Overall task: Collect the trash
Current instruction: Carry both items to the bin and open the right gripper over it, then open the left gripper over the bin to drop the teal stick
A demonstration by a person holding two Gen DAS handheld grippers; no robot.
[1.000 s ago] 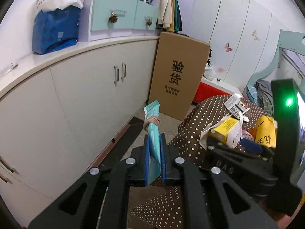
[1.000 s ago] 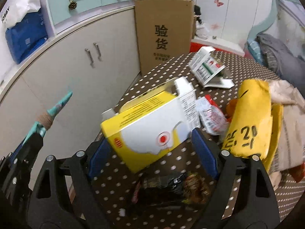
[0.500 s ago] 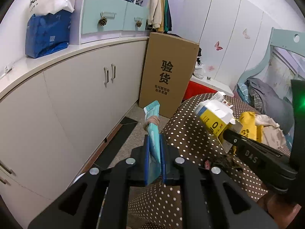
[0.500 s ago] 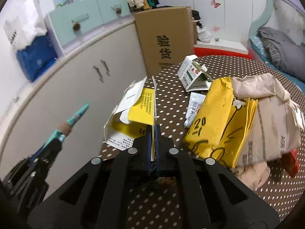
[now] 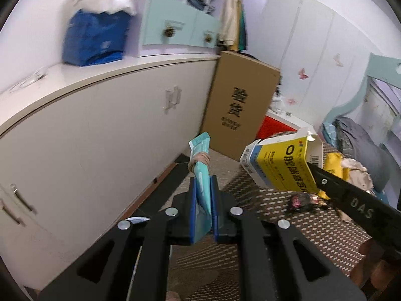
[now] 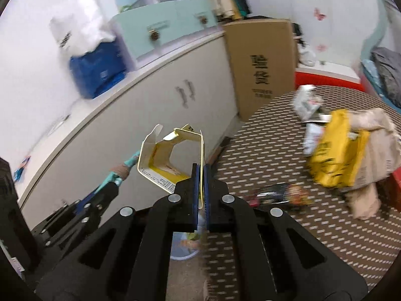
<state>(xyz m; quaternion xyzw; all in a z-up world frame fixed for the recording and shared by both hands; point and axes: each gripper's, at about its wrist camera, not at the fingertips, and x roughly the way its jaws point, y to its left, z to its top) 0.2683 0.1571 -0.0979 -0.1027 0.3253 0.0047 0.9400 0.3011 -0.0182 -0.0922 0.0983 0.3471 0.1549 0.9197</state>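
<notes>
Hand-held gripper pair (image 5: 202,215) (image 6: 201,195) — one teal wrapper (image 5: 201,175), one yellow carton (image 6: 173,160).

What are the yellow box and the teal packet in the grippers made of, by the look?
Yellow box: thin printed paperboard, likely; plain pale inside, creased flaps, wall pinched flat by the right gripper.
Teal packet: looks like soft plastic film, slightly glossy, bunched by a band; shut in the left gripper.

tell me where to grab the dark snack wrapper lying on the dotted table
Take the dark crinkled snack wrapper by its raised near end, coming from above with a hand-held gripper. It lies flat on the brown polka-dot tablecloth, apart from the yellow bag, so only a lifted crease looks pinchable.
</notes>
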